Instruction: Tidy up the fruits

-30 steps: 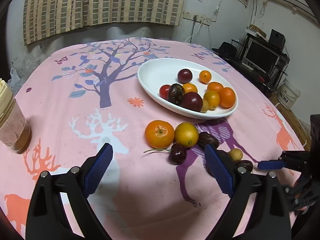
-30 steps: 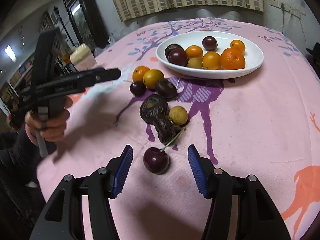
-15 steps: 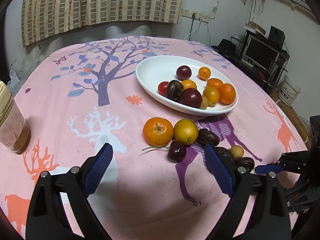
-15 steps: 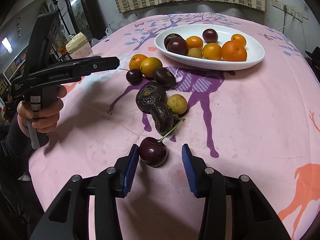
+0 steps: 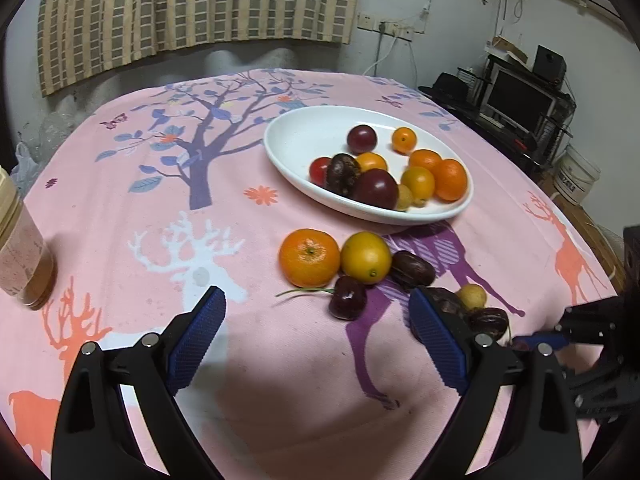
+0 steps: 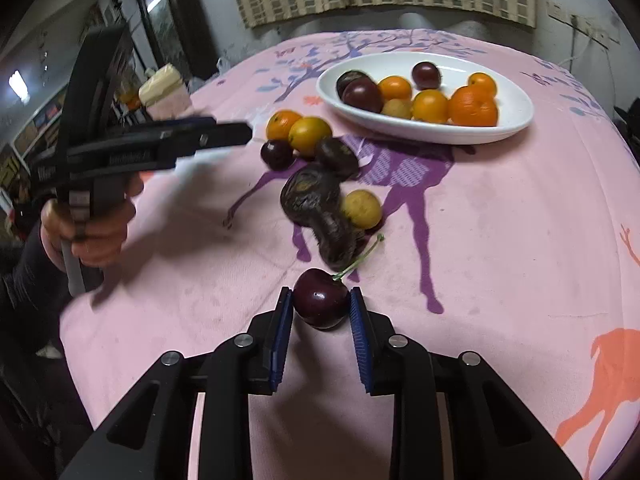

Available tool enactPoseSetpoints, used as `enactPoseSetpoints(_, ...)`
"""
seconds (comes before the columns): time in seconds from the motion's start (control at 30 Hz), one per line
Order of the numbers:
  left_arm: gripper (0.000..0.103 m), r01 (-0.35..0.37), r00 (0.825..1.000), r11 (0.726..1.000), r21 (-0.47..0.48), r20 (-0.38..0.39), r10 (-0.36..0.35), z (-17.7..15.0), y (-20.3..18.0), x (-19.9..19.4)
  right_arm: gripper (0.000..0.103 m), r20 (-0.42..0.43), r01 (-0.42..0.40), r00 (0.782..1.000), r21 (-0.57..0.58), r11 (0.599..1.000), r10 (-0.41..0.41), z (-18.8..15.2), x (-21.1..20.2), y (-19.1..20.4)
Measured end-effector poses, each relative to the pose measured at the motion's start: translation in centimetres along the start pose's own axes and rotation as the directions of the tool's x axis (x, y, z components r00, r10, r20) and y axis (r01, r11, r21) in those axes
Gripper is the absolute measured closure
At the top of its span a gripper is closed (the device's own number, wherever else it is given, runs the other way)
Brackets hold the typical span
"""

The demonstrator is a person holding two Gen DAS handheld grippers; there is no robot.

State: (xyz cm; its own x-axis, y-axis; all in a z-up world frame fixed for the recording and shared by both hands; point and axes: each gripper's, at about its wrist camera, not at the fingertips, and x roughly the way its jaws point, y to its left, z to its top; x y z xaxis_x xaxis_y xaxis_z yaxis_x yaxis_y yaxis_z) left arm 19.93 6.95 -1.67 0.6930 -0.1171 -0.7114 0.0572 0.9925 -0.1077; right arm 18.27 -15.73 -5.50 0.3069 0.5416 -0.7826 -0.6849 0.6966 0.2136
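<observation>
Closing my right gripper [image 6: 321, 307] on a dark cherry [image 6: 320, 298], I have its blue pads at either side of the fruit, touching or nearly so, with the green stem pointing away toward the pile. The cherry looks to be resting on the pink tablecloth [image 6: 520, 220], not yet lifted.

My left gripper [image 5: 316, 344] hangs with its jaws wide apart, holding nothing, just short of a second cherry [image 5: 347, 303].

The white oval plate [image 5: 296, 140] at the far side already holds about ten fruits — oranges, dark plums, a small red one. I judge the job roughly half done. Left on the cloth: an orange [image 5: 309, 257], a yellow citrus [image 5: 365, 257], a dark date-like fruit [image 5: 413, 269], two wrinkled dark fruits [image 6: 312, 196], a small yellow fruit [image 6: 361, 209], and the two cherries.

The plate's left half is bare — room to set fruit down. The cloth between me and the plate on my right side is open. A lidded jar [image 5: 20, 240] stands well apart at the left edge.
</observation>
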Motion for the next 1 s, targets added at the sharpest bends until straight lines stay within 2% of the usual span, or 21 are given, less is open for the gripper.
enactPoseSetpoints(0.1,0.013,0.069,0.997,0.995,0.070,-0.019,-0.068,-0.4,-1.4,0.1,0.074,0.062,-0.040,0.997,0.076,0.996,0.035,0.2,-1.3,-1.5)
enactPoseSetpoints(0.17,0.032,0.105,0.994,0.984,0.142,-0.043,-0.100,-0.9,-2.7,0.4,0.074,0.077,-0.043,0.996,0.110,0.993,0.035,0.2,-1.6,-2.2)
enactPoseSetpoints(0.23,0.042,0.128,0.991,0.971,0.204,-0.074,-0.115,-1.4,-3.9,0.9,0.074,0.079,-0.043,0.996,0.136,0.990,0.032,0.2,-1.7,-2.7)
enactPoseSetpoints(0.4,0.042,0.141,0.988,0.947,0.290,-0.107,-0.115,-2.2,-5.9,2.0,0.074,0.087,-0.056,0.995,0.131,0.990,0.045,0.0,-2.1,-2.6)
enactPoseSetpoints(0.47,0.043,0.145,0.987,0.941,0.305,-0.115,-0.115,-2.2,-6.4,2.4,0.074,0.092,-0.061,0.994,0.127,0.990,0.050,0.0,-2.2,-2.5)
enactPoseSetpoints(0.57,0.049,0.162,0.983,0.934,0.319,-0.140,-0.123,-2.0,-6.8,3.3,0.074,0.093,-0.063,0.994,0.132,0.989,0.051,0.0,-2.1,-2.6)
enactPoseSetpoints(0.73,0.049,0.162,0.982,0.919,0.359,-0.150,-0.114,-1.9,-8.0,4.4,0.074,0.094,-0.066,0.994,0.132,0.989,0.053,0.0,-2.1,-2.6)
enactPoseSetpoints(0.8,0.049,0.164,0.982,0.917,0.364,-0.148,-0.117,-1.7,-8.2,4.7,0.074,0.093,-0.062,0.994,0.130,0.990,0.050,-0.1,-2.1,-2.5)
enactPoseSetpoints(0.87,0.056,0.175,0.980,0.916,0.361,-0.154,-0.126,-1.5,-8.3,4.9,0.074,0.092,-0.058,0.995,0.134,0.989,0.046,-0.1,-2.0,-2.6)
enactPoseSetpoints(1.0,0.056,0.179,0.978,0.921,0.346,-0.162,-0.129,-1.6,-8.2,4.7,0.074,0.096,-0.070,0.994,0.157,0.985,0.056,-0.2,-2.0,-3.2)
